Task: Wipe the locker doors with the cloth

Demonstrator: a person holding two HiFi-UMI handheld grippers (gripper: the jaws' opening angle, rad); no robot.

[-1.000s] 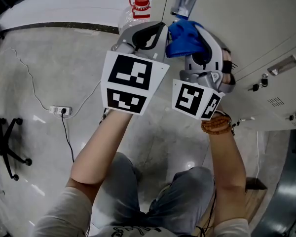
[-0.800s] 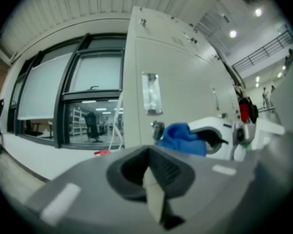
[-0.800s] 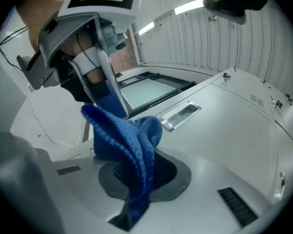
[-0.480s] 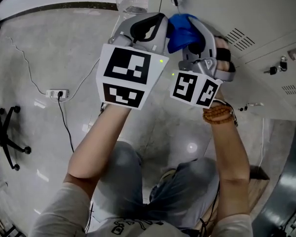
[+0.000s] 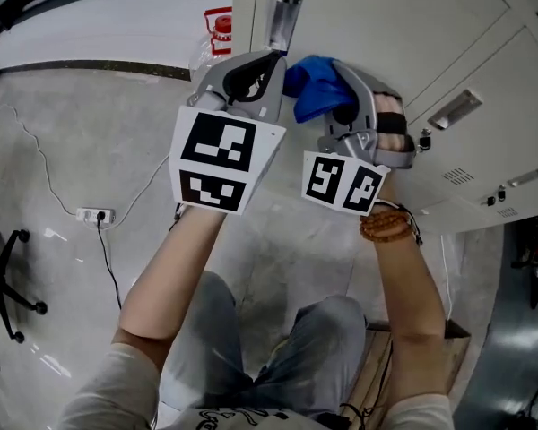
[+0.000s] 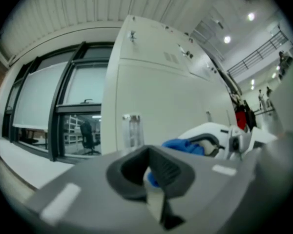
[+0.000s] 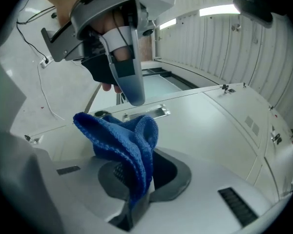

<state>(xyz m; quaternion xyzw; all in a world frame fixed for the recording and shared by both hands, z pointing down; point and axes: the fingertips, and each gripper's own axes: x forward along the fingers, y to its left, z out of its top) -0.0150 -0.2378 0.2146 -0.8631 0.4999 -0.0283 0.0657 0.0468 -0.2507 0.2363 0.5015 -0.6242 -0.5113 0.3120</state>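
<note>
The blue cloth (image 5: 309,86) is bunched in my right gripper (image 5: 341,88), which is shut on it close to the pale locker doors (image 5: 412,34). In the right gripper view the cloth (image 7: 122,135) stands up out of the closed jaws (image 7: 136,179) over a locker door (image 7: 200,126). My left gripper (image 5: 267,56) is right beside it, shut on a clear tube-like bottle (image 5: 282,16) that sticks out past its jaws. The left gripper view shows that bottle (image 6: 132,130) above the jaws (image 6: 154,179), with the cloth (image 6: 183,146) just to the right.
A plastic bottle with a red cap (image 5: 217,27) stands on the floor by the locker's corner. A power strip (image 5: 94,215) with cables and an office chair base (image 5: 4,276) lie to the left. The doors carry a recessed handle (image 5: 455,108) and keys (image 5: 423,141).
Both grippers have stayed side by side and drifted a little left along the locker face. The clear bottle shows again above the left jaws. The cloth stays gripped.
</note>
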